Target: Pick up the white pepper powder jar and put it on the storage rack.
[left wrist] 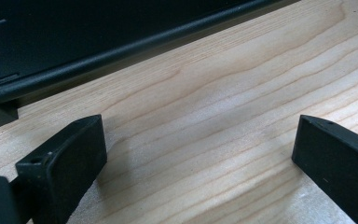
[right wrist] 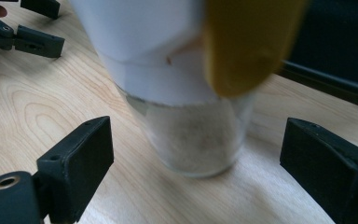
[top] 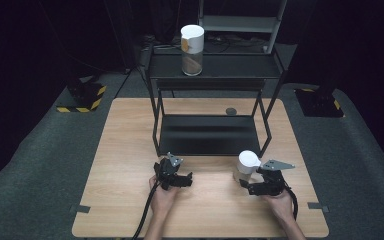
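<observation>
A glass jar point(top: 246, 168) with a white cap stands on the wooden table point(top: 130, 150) at the front right. In the right gripper view the jar point(right wrist: 191, 140) shows white powder in its clear base, a white upper part and a yellow patch. My right gripper point(right wrist: 196, 140) is open with a jaw on each side of the jar's base, neither touching it. It sits just right of the jar, as my right gripper point(top: 247, 181) shows in the high view. A second, similar jar point(top: 191, 50) stands on the top shelf of a black rack point(top: 215, 67). My left gripper point(top: 186, 179) hangs low over bare wood, and the left gripper point(left wrist: 198, 135) is open and empty.
The rack's lower shelf point(top: 207, 134) lies just beyond both grippers; its front edge point(left wrist: 121, 51) crosses the left gripper view. A small dark disc point(top: 231, 111) lies on the table behind the rack. Grey floor surrounds the table. The left gripper point(right wrist: 23, 28) also appears far off in the right gripper view.
</observation>
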`<state>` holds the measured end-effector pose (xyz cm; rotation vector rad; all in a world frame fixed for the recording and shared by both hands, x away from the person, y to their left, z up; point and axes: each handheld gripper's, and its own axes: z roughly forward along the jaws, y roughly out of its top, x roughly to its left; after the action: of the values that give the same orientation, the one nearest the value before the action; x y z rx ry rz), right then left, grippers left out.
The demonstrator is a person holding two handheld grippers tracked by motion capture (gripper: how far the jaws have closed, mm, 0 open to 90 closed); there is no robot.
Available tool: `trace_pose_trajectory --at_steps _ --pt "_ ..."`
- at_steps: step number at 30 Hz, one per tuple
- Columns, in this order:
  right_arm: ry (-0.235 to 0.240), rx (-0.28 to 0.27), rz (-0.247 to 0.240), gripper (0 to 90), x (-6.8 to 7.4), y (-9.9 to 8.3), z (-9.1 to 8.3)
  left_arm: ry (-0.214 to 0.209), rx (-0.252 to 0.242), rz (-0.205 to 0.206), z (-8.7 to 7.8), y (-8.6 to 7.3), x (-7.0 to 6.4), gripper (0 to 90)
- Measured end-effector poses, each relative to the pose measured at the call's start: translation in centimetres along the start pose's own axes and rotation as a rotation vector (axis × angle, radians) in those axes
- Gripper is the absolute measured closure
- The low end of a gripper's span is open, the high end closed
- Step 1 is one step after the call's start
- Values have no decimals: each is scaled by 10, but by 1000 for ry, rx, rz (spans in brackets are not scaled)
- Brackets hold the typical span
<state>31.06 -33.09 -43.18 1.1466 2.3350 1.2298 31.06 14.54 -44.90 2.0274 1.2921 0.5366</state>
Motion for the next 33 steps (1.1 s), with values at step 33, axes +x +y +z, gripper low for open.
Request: trace_pose_trajectory --at_steps 33 --pt "-58 -88 -50 284 18 3 9 1 0 1 0 0 0 30"
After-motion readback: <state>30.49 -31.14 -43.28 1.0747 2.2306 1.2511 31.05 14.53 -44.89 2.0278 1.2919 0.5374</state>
